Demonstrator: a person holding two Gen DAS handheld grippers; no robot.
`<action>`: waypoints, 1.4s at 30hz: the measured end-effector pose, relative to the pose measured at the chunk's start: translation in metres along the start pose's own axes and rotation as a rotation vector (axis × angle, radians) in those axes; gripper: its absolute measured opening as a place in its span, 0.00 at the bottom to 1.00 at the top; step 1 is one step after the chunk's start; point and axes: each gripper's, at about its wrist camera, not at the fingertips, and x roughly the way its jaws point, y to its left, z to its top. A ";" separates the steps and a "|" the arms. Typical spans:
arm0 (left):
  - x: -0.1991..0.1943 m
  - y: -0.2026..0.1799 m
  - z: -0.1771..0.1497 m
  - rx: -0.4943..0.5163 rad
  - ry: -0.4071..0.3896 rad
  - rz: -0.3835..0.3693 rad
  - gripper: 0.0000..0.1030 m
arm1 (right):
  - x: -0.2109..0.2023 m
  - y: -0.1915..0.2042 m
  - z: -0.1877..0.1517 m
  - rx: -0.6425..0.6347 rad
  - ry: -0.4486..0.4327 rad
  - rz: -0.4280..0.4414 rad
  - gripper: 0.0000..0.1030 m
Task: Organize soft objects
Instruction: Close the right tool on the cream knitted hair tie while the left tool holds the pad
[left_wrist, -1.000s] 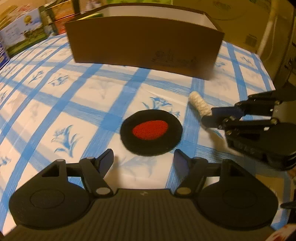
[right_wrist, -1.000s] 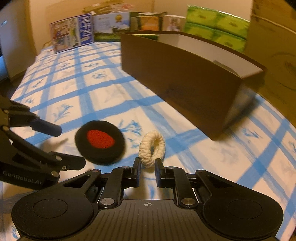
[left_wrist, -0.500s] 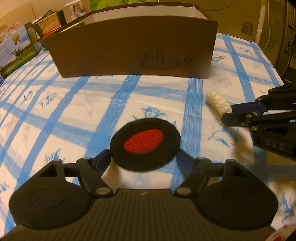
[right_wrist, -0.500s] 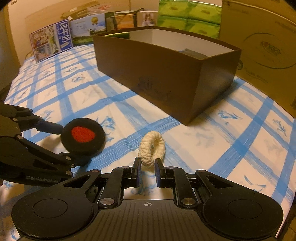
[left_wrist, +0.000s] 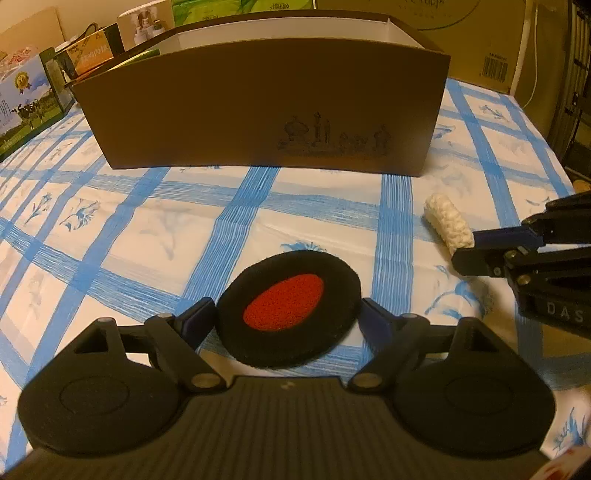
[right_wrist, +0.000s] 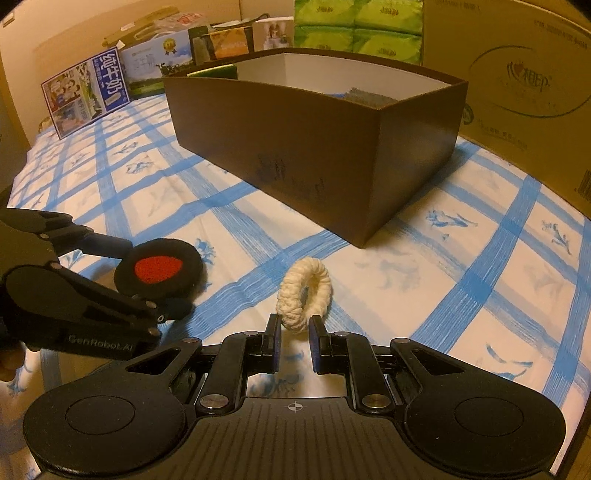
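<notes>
I am holding the round black pad (left_wrist: 290, 308) with its bumpy red middle in my left gripper (left_wrist: 288, 321); its fingers are squeezing both sides, and its near edge is hiding behind the gripper. It is sitting lifted and tilted now, no longer flat on the blue checked cloth (left_wrist: 147, 229). At 12 o'clock the brown box (left_wrist: 258, 110) is looking closer; I cannot see inside it. At 3 o'clock my right gripper (right_wrist: 294, 341) is pinching the fuzzy white rope ring (right_wrist: 304, 291).

Pad (left_wrist: 290, 312) left of ring (left_wrist: 447, 222), box (left_wrist: 258, 110) behind.
</notes>
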 end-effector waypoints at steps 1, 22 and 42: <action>0.000 0.000 0.000 -0.001 0.000 -0.003 0.80 | 0.000 0.000 0.000 0.001 -0.001 0.000 0.15; -0.041 0.006 -0.042 -0.118 0.084 0.068 0.74 | -0.019 0.010 -0.012 -0.002 0.007 0.086 0.16; -0.027 0.014 -0.031 -0.124 0.054 0.031 0.74 | 0.009 0.026 -0.005 -0.045 0.016 0.057 0.61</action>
